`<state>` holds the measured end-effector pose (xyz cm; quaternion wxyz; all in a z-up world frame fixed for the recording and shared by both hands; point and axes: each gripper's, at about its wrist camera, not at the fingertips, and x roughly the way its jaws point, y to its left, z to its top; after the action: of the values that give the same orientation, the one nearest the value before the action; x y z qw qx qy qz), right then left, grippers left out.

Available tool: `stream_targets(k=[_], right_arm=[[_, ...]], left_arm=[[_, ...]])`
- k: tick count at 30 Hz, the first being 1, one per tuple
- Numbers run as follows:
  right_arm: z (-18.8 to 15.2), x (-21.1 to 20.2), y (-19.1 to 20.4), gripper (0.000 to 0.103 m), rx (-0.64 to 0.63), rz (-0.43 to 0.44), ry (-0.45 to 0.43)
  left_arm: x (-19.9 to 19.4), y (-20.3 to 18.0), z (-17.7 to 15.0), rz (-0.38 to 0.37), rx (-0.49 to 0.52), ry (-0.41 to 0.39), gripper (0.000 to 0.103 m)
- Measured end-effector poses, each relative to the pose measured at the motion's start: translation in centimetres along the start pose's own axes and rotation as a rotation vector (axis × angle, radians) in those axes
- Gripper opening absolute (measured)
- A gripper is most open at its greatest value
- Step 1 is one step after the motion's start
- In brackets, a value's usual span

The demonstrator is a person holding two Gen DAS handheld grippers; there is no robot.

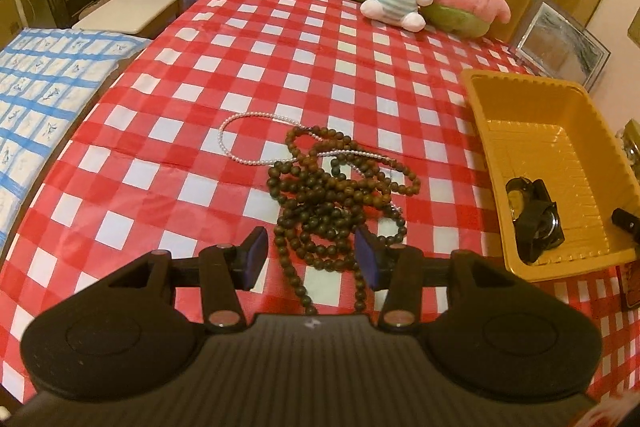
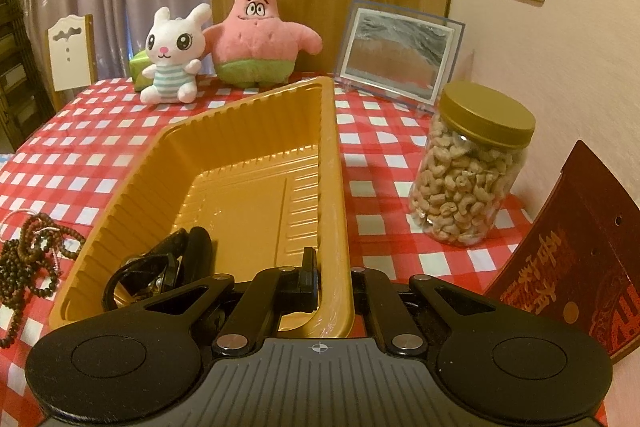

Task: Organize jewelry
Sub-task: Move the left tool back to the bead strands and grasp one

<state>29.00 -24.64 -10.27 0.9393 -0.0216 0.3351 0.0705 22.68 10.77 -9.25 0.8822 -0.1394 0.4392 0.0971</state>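
The left gripper (image 1: 316,259) is held wide open around the near end of the brown bead necklace (image 1: 340,195), which lies tangled with a pearl strand (image 1: 240,131) on the checked tablecloth (image 1: 160,131). Only in the right wrist view is the right gripper (image 2: 334,281) seen clamped on the right wall of the yellow tray (image 2: 334,163), beside a cashew jar (image 2: 472,167).

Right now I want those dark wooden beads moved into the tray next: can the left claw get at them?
Probably yes. The left claw is open, its fingers either side of the near strands of the wooden beads, nothing between. A pearl necklace is tangled in, so it may come along.

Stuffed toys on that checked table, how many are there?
2: a white bunny and a pink starfish, side by side at the table's far edge. None other shows.
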Motion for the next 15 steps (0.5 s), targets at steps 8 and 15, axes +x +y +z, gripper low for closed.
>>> stream_targets(k=[8,15], right_arm=[[0.1,0.1,0.0,0.004,-0.005,-0.008,-0.002],[0.1,0.2,0.1,0.004,-0.007,-0.018,0.0]], left_arm=[[1.3,0.1,1.5,-0.024,0.047,-0.025,0.042],[3.8,0.6,3.6,-0.017,0.101,-0.029,0.04]])
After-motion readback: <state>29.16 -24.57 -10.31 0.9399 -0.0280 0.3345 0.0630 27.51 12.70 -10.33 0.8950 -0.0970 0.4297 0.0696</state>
